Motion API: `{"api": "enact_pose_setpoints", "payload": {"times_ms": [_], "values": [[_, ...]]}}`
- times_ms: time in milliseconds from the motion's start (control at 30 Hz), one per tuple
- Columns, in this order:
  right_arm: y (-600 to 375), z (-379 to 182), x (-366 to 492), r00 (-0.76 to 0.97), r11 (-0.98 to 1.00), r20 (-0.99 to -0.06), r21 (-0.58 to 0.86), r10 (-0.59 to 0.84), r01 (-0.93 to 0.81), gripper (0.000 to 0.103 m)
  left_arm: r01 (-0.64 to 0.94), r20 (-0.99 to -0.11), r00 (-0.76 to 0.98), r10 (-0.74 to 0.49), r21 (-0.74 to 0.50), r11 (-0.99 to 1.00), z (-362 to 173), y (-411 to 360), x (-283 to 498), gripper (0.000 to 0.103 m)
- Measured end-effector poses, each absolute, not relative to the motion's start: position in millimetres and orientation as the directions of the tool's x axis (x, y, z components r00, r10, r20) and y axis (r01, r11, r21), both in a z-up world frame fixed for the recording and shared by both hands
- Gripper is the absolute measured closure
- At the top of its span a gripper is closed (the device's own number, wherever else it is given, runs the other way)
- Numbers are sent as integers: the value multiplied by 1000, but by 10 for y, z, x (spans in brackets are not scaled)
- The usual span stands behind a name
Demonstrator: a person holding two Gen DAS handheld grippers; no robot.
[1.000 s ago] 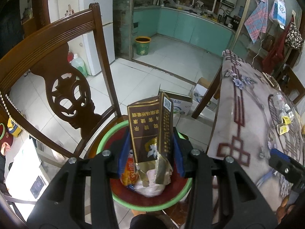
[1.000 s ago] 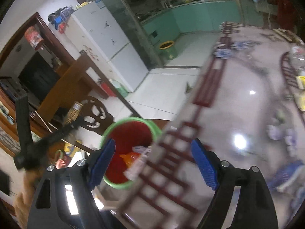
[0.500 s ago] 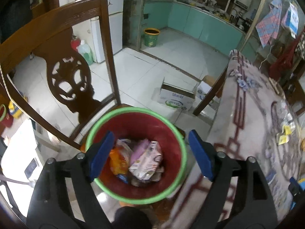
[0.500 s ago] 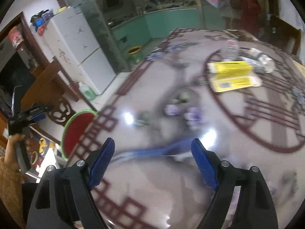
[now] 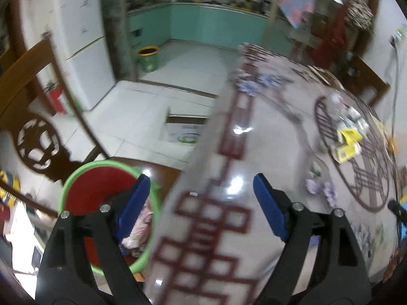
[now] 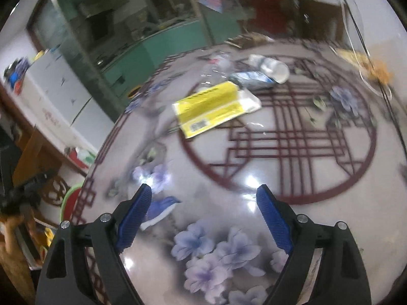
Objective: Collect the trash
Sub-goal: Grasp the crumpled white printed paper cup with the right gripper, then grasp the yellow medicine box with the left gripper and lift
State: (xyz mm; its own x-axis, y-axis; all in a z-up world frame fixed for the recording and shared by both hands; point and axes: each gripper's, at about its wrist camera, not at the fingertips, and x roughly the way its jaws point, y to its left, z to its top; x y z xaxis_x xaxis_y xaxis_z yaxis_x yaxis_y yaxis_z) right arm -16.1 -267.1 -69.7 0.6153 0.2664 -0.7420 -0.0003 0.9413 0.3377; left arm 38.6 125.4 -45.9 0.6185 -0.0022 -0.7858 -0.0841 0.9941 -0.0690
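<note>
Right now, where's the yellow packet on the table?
In the right wrist view the yellow packet lies flat on the patterned table, upper middle, just in front of a crushed clear bottle.

Dark carton gone from the left gripper (image 5: 201, 198), clamped there a second ago; jaws just opened wide, nothing between them. Swung off the red bin (image 5: 101, 190) toward the patterned worktop (image 5: 229, 228), bin now at lower left. Right gripper (image 6: 203, 211) shifted from the worktop's edge to over its middle, jaws spread and empty, yellow packet (image 6: 211, 109) ahead.
</note>
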Motion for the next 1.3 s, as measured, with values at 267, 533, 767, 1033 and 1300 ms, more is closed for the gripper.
{"api": "enact_pose_setpoints", "payload": {"times_ms": [267, 533, 767, 1033, 1300], "values": [[-3069, -771, 518, 614, 889, -732, 446, 297, 102, 21, 61, -789, 604, -110, -91, 994, -523, 603, 545, 18], [-3661, -687, 1693, 620, 944, -784, 214, 13, 251, 16, 128, -784, 597, -174, -121, 984, -527, 370, 637, 16], [-3661, -1030, 2592, 512, 977, -856, 48, -67, 207, 17, 167, -801, 576, -163, -80, 983, -619, 273, 747, 16], [-3746, -1211, 2639, 507, 979, -862, 122, 23, 163, 41, 218, -812, 558, -170, -54, 974, -712, 109, 793, 16], [-3597, -751, 1296, 503, 978, -851, 203, 154, 44, 41, 406, -754, 610, -246, 30, 913, -579, -561, 919, 11]]}}
